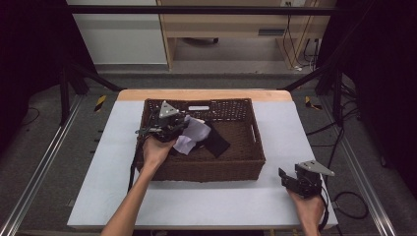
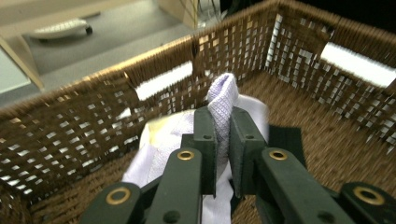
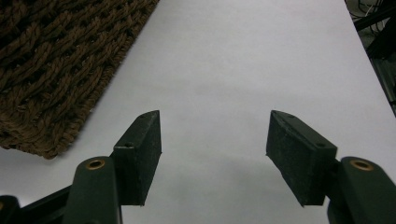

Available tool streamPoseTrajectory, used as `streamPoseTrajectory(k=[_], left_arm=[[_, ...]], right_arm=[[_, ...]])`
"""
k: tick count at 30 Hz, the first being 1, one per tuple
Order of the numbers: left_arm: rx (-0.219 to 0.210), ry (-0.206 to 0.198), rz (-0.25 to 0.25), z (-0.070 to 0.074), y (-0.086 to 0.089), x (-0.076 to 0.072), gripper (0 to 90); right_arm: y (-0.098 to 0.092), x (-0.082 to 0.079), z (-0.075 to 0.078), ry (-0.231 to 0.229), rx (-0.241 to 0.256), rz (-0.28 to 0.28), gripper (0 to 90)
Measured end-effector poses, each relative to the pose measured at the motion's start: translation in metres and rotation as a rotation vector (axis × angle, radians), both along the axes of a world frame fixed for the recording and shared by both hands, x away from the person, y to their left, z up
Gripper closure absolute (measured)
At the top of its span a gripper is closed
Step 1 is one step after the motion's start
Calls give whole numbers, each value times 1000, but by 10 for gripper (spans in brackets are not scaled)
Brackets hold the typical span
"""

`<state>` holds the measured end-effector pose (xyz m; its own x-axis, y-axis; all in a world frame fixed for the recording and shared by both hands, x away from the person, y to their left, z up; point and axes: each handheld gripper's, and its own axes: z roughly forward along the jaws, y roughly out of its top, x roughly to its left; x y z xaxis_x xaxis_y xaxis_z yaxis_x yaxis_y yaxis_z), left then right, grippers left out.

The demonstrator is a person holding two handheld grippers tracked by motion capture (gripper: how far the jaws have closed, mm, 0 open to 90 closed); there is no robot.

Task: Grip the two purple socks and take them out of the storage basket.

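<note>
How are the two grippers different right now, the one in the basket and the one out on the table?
The left gripper is inside the wicker basket; the right gripper hovers over the bare white table cover beside it. The left gripper's jaws are shut on a fold of white cloth; the right gripper's jaws stand wide apart, holding nothing. Both have the same dark, flat-padded jaws.

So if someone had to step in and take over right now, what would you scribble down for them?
Left tongs: shut on a fold of the pale cloth, inside the wicker basket, near its left back corner.
Right tongs: open, holding nothing, over the white table cover beside the basket's front right corner.
A black cloth lies in the basket beside the pale one.
Done: pale cloth gripped.
Left: probably lift it out; the black cloth is untouched.
</note>
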<state>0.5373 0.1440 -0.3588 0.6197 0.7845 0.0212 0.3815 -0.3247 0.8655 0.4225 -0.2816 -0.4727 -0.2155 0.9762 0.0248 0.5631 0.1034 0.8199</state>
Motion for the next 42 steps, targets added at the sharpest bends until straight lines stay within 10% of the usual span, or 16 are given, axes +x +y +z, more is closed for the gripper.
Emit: streamPoseTrajectory(k=[25, 42], left_arm=[[-165, -156, -95, 70, 42, -82, 817], [-159, -187, -191, 83, 64, -146, 816]], right_arm=[[-1, -3, 1, -7, -8, -6, 380], [-2, -5, 1, -7, -9, -6, 400]])
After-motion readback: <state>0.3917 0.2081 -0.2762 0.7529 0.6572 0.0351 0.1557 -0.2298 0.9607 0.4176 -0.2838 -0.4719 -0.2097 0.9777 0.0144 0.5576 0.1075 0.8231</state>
